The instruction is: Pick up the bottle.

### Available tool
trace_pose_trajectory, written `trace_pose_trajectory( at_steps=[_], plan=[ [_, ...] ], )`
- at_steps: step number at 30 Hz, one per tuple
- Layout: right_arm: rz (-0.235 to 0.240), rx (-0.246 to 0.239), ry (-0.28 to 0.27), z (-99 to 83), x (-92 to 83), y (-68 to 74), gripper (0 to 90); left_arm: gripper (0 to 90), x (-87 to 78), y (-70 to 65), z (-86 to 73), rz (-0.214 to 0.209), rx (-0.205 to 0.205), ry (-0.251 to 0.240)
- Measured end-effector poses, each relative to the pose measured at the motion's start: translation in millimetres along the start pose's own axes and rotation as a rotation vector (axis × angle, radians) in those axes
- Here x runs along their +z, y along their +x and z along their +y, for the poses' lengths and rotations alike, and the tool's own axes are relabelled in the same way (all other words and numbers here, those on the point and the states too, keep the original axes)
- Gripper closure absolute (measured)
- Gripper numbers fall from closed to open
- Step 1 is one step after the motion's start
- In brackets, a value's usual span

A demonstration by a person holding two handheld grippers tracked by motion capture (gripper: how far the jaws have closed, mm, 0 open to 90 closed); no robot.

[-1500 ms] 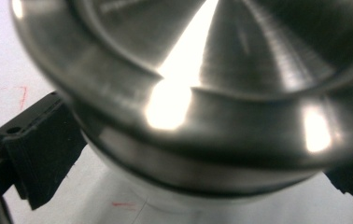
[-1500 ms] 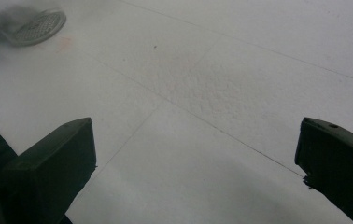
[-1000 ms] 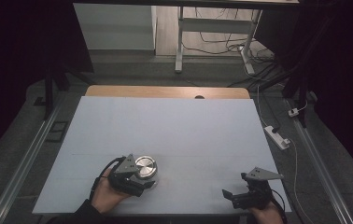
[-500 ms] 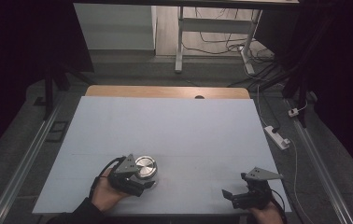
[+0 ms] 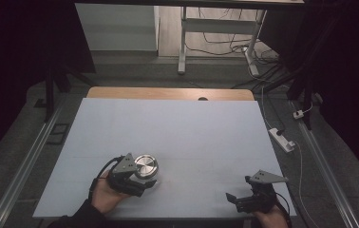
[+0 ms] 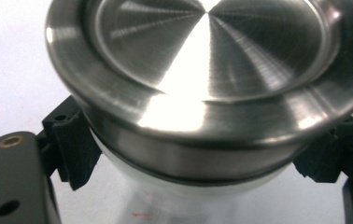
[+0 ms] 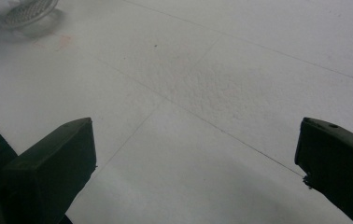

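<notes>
While we hold both tools low at the near edge of the white table (image 5: 177, 123), our right gripper (image 5: 235, 200) rests at the near right corner with its jaws spread wide over bare tabletop. Our left gripper (image 5: 145, 184), at the near left, is clamped on a round steel-lidded container (image 6: 202, 88): the black pads (image 6: 74, 149) press both sides just under the lid's rim, above a clear lower body. From the high view the shiny lid (image 5: 146, 166) faces up. Farther off, a power strip (image 5: 282, 139) lies on the floor right of the table.
</notes>
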State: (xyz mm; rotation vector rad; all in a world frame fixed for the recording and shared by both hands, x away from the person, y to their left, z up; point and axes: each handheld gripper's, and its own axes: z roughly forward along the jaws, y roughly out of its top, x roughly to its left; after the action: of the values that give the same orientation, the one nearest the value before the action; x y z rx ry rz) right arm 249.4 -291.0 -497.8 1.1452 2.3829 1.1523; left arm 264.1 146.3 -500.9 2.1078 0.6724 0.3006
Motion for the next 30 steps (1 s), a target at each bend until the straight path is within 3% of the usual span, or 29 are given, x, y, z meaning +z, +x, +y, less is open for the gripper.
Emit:
trace_pose_trajectory(
  at_steps=[18, 30],
  plan=[
    [-0.001, 0.008, -0.001, -0.2, -0.2, -1.1, 0.0, 15.6, 5.6, -4.7, 33.4, -0.033, 0.063, 0.006],
    [0.000, 0.015, -0.003, -0.2, -0.6, -1.4, 0.0, 15.6, 10.1, -3.7, 51.6, -0.060, 0.079, 0.001]
  ],
)
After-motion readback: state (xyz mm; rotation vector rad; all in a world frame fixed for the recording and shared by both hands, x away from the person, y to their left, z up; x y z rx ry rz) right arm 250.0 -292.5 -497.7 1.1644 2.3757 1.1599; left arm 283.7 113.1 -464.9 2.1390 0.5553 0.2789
